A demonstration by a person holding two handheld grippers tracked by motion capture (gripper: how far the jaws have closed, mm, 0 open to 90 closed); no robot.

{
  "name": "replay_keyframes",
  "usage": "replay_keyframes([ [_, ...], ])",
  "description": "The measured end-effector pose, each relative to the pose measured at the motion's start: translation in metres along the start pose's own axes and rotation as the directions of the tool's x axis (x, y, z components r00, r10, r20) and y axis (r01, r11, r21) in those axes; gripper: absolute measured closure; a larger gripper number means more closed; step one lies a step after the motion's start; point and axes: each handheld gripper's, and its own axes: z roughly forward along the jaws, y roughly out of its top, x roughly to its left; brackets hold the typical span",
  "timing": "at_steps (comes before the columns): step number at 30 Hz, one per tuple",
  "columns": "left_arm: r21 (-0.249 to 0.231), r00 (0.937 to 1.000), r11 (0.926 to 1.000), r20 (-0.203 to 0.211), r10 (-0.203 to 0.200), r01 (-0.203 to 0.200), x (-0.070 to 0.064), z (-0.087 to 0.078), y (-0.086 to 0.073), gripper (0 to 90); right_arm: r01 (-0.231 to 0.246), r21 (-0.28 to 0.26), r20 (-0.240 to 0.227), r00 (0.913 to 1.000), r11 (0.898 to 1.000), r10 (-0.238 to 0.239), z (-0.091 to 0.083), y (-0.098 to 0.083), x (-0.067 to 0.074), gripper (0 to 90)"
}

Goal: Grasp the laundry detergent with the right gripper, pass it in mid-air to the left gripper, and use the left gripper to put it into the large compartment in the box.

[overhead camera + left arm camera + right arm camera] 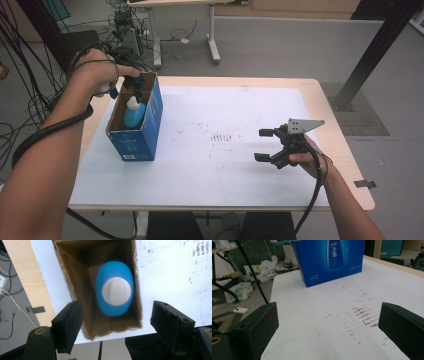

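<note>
Left gripper [115, 322] open above bottle [114, 288] in box [150, 120]; right gripper [264, 145] open, well apart

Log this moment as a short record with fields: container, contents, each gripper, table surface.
container: tall blue cardboard box, top open, standing at the table's left
contents: blue plastic bottle with a white cap, upright inside the box
left gripper: above the box opening, jaws apart, nothing between them
right gripper: over the table's right part, jaws wide, empty
table surface: white sheet with reddish-brown marks on a light wooden table
</note>
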Motion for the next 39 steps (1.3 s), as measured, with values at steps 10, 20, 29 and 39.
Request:
replay_keyframes([
  [10, -0.032, 1.0, 0.9995, -0.007, 0.003, -0.003, -0.005, -0.027, -0.006, 13.3, -0.001, 0.004, -0.003, 1.0, 1.0, 0.001, -0.001, 0.001, 0.0, 3.1],
  [20, -0.064, 0.9996, 0.9978, -0.025, 0.014, -0.016, -0.016, -0.044, -0.011, 9.1, -0.003, 0.007, 0.001, 1.0, 1.0, 0.003, -0.001, 0.0, 0.0, 3.1],
  [29, -0.083, 0.9984, 0.9953, -0.032, 0.047, -0.049, -0.037, -0.053, -0.016, 5.0, -0.007, 0.013, 0.004, 1.0, 1.0, 0.007, -0.005, -0.001, 0.001, 3.1],
  [39, -0.118, 0.9816, 0.9746, -0.028, 0.189, -0.191, -0.089, -0.055, -0.031, 4.8, -0.009, 0.028, 0.009, 0.9999, 1.0, 0.008, -0.006, -0.002, 0.005, 3.1],
])
